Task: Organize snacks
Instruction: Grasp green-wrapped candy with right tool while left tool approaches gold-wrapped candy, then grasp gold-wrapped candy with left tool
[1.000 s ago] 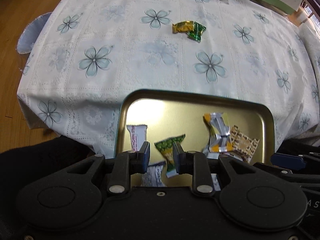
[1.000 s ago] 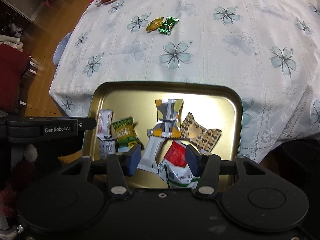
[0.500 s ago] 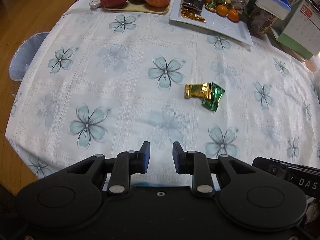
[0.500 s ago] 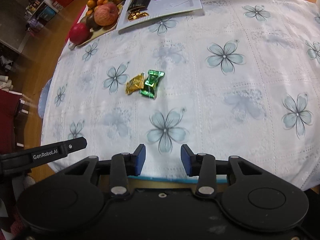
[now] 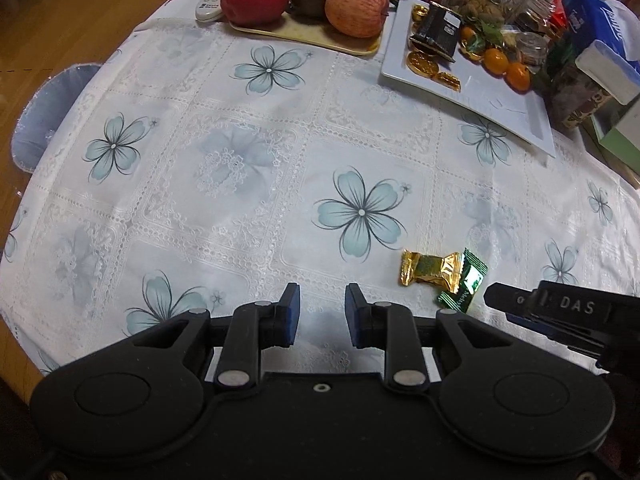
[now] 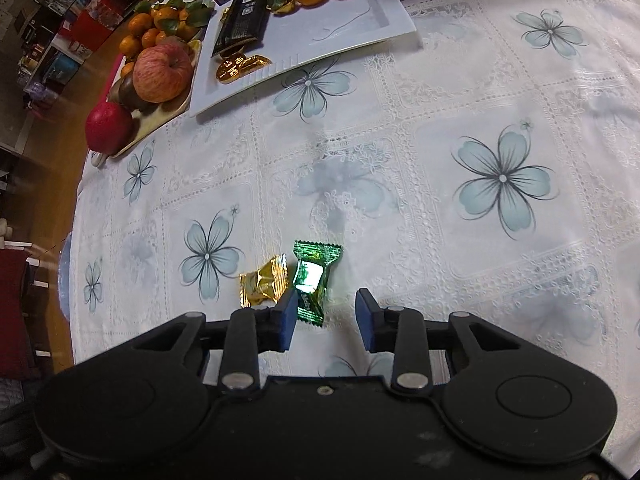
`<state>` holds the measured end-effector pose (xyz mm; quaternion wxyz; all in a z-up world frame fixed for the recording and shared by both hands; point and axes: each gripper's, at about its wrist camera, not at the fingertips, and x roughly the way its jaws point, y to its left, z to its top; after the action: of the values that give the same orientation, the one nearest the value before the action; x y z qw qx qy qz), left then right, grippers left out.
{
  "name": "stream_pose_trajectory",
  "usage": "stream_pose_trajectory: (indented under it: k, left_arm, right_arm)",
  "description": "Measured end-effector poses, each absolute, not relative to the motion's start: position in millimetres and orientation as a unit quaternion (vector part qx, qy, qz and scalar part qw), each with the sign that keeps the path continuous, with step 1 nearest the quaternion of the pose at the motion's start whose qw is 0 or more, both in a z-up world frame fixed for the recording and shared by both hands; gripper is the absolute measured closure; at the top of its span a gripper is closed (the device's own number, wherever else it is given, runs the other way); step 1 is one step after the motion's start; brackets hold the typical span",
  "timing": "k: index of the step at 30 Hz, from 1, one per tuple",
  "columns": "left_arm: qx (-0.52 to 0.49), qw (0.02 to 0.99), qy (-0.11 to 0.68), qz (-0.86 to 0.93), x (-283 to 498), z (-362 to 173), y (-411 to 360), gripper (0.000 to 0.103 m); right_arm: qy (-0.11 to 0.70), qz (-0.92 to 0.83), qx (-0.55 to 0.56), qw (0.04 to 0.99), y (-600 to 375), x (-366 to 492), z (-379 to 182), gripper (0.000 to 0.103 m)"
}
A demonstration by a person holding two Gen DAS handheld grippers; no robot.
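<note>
A gold-wrapped candy and a green-wrapped candy lie side by side on the floral tablecloth. My left gripper is open and empty, above the cloth to the left of both candies. In the right wrist view my right gripper is open, with the green candy just ahead of it, near its left finger, and the gold candy further left. The right gripper's side shows at the left wrist view's right edge.
At the back stand a fruit tray with apples and a white plate with gold coins, a dark packet and tangerines. Jars and boxes are at the back right. A remote lies by the fruit.
Both grippers have moved forward from over the gold tray of snacks, out across the table. The tray has dropped out of view. The two candies are now close in front of the right gripper.
</note>
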<state>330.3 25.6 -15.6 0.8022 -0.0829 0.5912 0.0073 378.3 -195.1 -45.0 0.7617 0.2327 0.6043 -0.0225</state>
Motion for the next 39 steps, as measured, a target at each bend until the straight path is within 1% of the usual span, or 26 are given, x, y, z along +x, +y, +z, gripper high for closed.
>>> stream_pose_trajectory:
  k: [6, 11, 13, 14, 16, 20, 28, 34, 39]
  left_arm:
    - [-0.094, 0.802, 0.590, 0.010, 334, -12, 30, 0.069]
    - [-0.095, 0.806, 0.584, -0.002, 333, -7, 28, 0.069]
    - [-0.099, 0.805, 0.585, -0.005, 333, -6, 29, 0.069]
    - [-0.101, 0.805, 0.585, -0.007, 333, -6, 29, 0.069]
    - [-0.102, 0.804, 0.585, -0.009, 333, -7, 29, 0.069]
    - [-0.105, 0.802, 0.587, -0.018, 333, -9, 24, 0.069]
    - [-0.120, 0.793, 0.596, -0.045, 338, -20, -1, 0.069]
    - [-0.128, 0.798, 0.587, -0.053, 343, -33, -23, 0.069]
    - [-0.132, 0.799, 0.584, -0.048, 348, -44, -36, 0.069]
  right_arm:
    - [0.612, -0.033, 0.223, 0.758, -175, 399, -61, 0.068]
    - [0.615, -0.042, 0.188, 0.764, -157, 405, -68, 0.068]
    - [0.610, -0.050, 0.168, 0.773, -153, 405, -69, 0.073]
    - [0.612, -0.052, 0.156, 0.774, -152, 405, -69, 0.080]
    - [0.612, -0.048, 0.151, 0.775, -154, 402, -70, 0.083]
    - [0.612, -0.046, 0.145, 0.776, -164, 393, -65, 0.084]
    - [0.622, -0.039, 0.145, 0.769, -204, 339, -39, 0.084]
    - [0.613, -0.033, 0.188, 0.767, -232, 298, -31, 0.084]
    - [0.599, -0.037, 0.194, 0.776, -238, 291, -24, 0.083]
